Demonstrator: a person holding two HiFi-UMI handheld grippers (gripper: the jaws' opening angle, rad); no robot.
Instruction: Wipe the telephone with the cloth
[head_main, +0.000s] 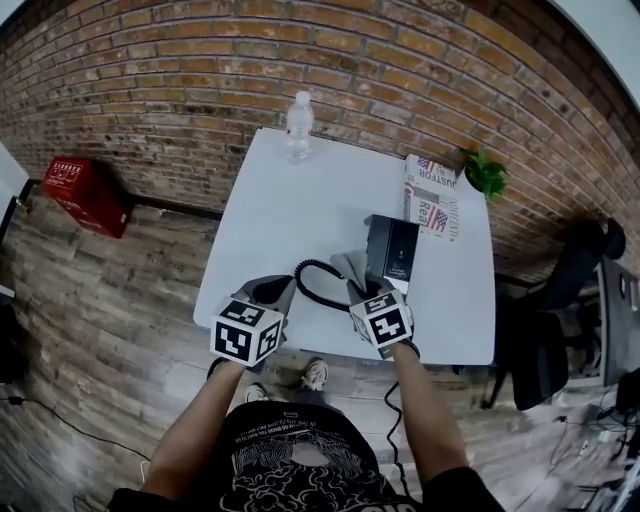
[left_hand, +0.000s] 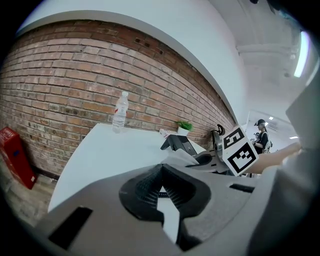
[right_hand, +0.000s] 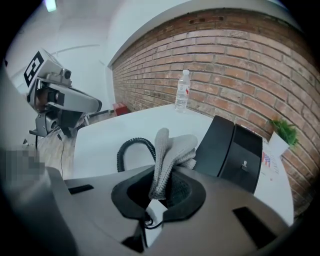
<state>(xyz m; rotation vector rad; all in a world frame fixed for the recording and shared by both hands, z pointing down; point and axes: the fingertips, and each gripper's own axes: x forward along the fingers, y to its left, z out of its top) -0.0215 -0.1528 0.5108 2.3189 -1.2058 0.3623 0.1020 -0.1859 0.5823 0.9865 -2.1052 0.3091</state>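
**Right gripper** (right_hand: 162, 189): mine, jaws clamped on a fold of the grey cloth (right_hand: 169, 150). The loose end stands up past the tips, just beside the phone (right_hand: 235, 150).

**Left gripper** (left_hand: 161, 186): mine, jaws closed together, nothing between them. It is held over the near table edge, left of the cord (head_main: 308, 282).

**Phone** (head_main: 392, 252): black, right of table centre. Its coiled cord loops out to the left, between my two tools.

**Step in hand, as I judge it:** bring the cloth onto the phone and wipe.
- Lead with the free end of the cloth, not the jaw tips, so that fabric alone rubs the casing.
- Keep strokes short and press lightly, as the phone may slide.
- The idle left tool could steady the phone.
- Stay clear of the cord, which could snag.

**Table** (head_main: 290, 215): white.
- Open room: the left half and the middle.
- Near edge: right under both tools.
- Far edge: bottle (head_main: 298, 125).
- Behind the phone: printed pack (head_main: 432, 195) and plant (head_main: 485, 172), near the right side. Strokes pushed that way have little room.
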